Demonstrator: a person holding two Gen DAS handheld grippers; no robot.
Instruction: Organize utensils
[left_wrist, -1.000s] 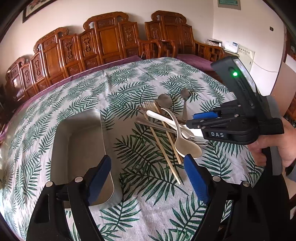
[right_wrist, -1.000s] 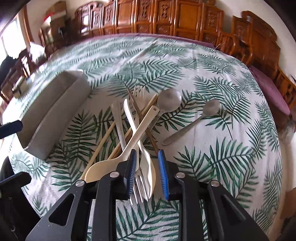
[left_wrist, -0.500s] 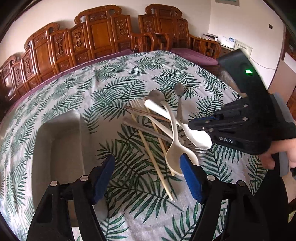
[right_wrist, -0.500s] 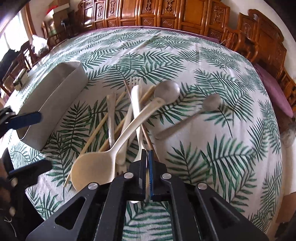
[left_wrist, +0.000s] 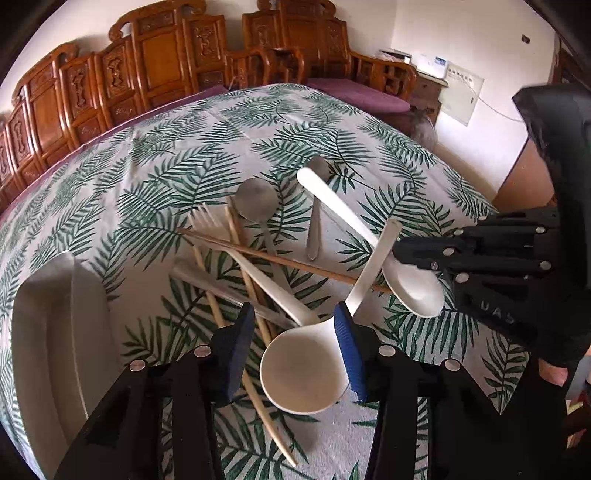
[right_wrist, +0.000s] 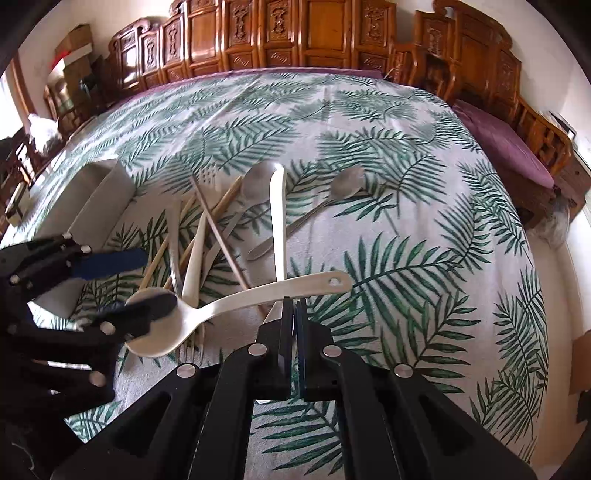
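Note:
A pile of utensils lies on the palm-leaf tablecloth. My right gripper (right_wrist: 295, 314) is shut on a long white spoon (right_wrist: 277, 221) and holds it tilted over the pile. In the left wrist view that gripper (left_wrist: 402, 258) grips the white spoon (left_wrist: 415, 291) near its bowl. My left gripper (left_wrist: 295, 349) straddles the bowl of a white ladle spoon (left_wrist: 303, 373). Its jaws are closing. The right pad (left_wrist: 349, 350) is at the spoon's neck, and the left pad (left_wrist: 240, 347) stands clear of it. From the right wrist, the left gripper (right_wrist: 125, 291) brackets the ladle spoon (right_wrist: 258, 295).
A grey metal tray (left_wrist: 44, 332) sits left of the pile, also visible as the tray (right_wrist: 99, 192). Two metal spoons (left_wrist: 256, 201), chopsticks (left_wrist: 280, 258), a white fork (left_wrist: 207, 221) and a metal handle (left_wrist: 221, 288) lie crossed. Carved wooden chairs (left_wrist: 162, 66) line the far side of the table.
My right gripper shut on the long white spoon and tipped it up off the pile. My left gripper moved right from beside the tray onto the ladle spoon, its jaws narrowing.

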